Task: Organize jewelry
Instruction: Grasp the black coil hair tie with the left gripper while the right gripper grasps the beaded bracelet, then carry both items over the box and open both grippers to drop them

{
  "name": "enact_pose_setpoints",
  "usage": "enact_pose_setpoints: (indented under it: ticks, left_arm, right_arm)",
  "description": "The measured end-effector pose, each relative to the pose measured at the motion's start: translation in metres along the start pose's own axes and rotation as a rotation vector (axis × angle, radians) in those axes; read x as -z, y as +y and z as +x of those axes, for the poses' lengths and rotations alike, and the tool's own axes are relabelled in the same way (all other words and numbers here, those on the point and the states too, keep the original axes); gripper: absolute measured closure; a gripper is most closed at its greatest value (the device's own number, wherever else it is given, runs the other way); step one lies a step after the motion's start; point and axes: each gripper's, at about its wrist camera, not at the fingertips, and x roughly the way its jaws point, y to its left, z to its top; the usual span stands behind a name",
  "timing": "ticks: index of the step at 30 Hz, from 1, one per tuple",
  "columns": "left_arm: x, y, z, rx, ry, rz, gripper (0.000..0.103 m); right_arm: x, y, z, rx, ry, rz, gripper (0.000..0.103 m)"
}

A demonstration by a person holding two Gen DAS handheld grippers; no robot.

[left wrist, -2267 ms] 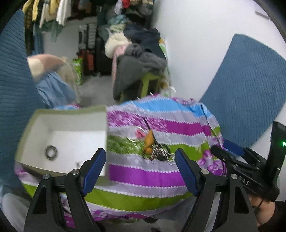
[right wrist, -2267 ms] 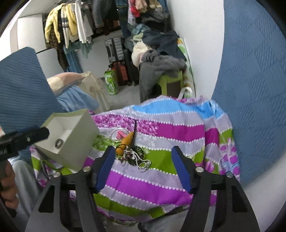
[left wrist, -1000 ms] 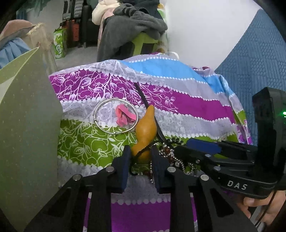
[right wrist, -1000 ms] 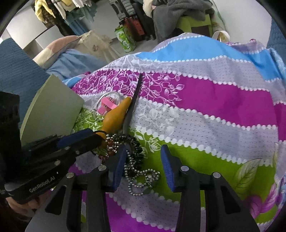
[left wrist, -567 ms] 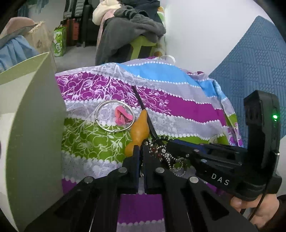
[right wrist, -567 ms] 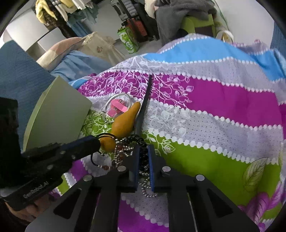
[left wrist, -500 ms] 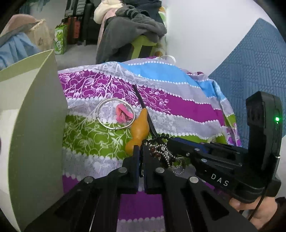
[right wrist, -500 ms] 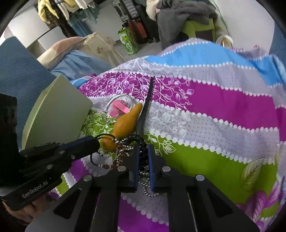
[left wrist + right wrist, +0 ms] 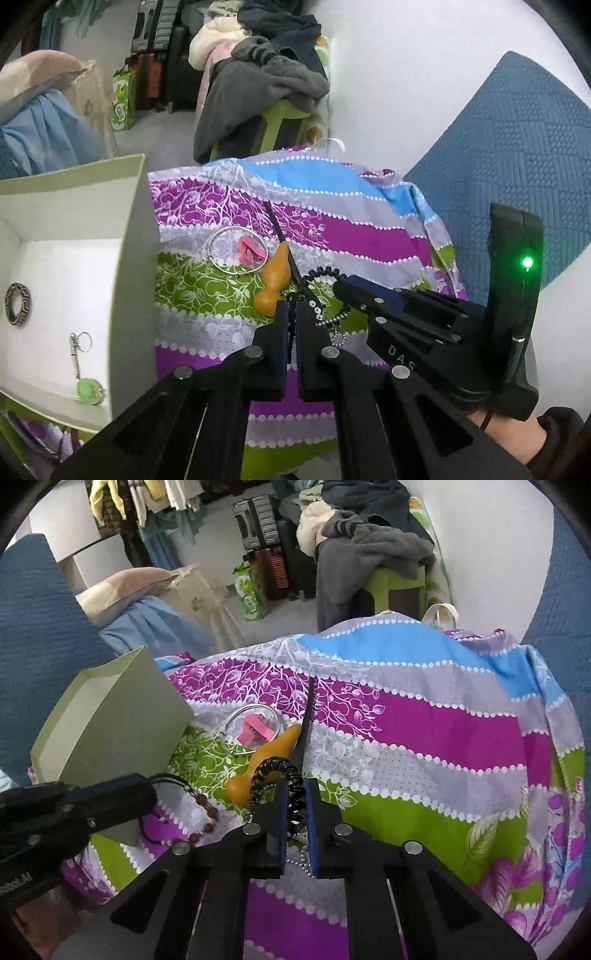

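Writing: "DAS" on right gripper (image 9: 343,286) body | left gripper (image 9: 291,314) clamped on thin black cord of red-bead necklace (image 9: 203,812) | right clamped on black coiled bracelet (image 9: 280,779), ball chain (image 9: 334,317) dangling | glossy orange gourd pendant (image 9: 275,277) on striped floral cloth (image 9: 424,738) beside green cardboard box (image 9: 133,258).

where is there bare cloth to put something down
Free: the striped cloth right of the black stick, out to its edge. Crowded: between the box and that stick, with ring, gourd and beads.
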Motion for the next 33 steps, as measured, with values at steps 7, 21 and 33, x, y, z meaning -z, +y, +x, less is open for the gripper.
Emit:
enact_pose_setpoints:
  ticks: [7, 21, 33]
  left_arm:
    - [-0.008, 0.01, -0.022, -0.011, -0.018, 0.008, 0.102]
    - [-0.03, 0.02, -0.053, -0.01, -0.027, 0.004, 0.102]
    - [-0.065, 0.023, -0.095, -0.03, -0.024, 0.041, 0.102]
  right_arm:
    - [-0.002, 0.002, -0.02, 0.076, -0.042, 0.032, 0.096]
    - [0.005, 0.004, -0.047, 0.117, -0.027, 0.1, 0.096]
    - [-0.051, 0.04, -0.104, 0.069, -0.118, 0.089, 0.096]
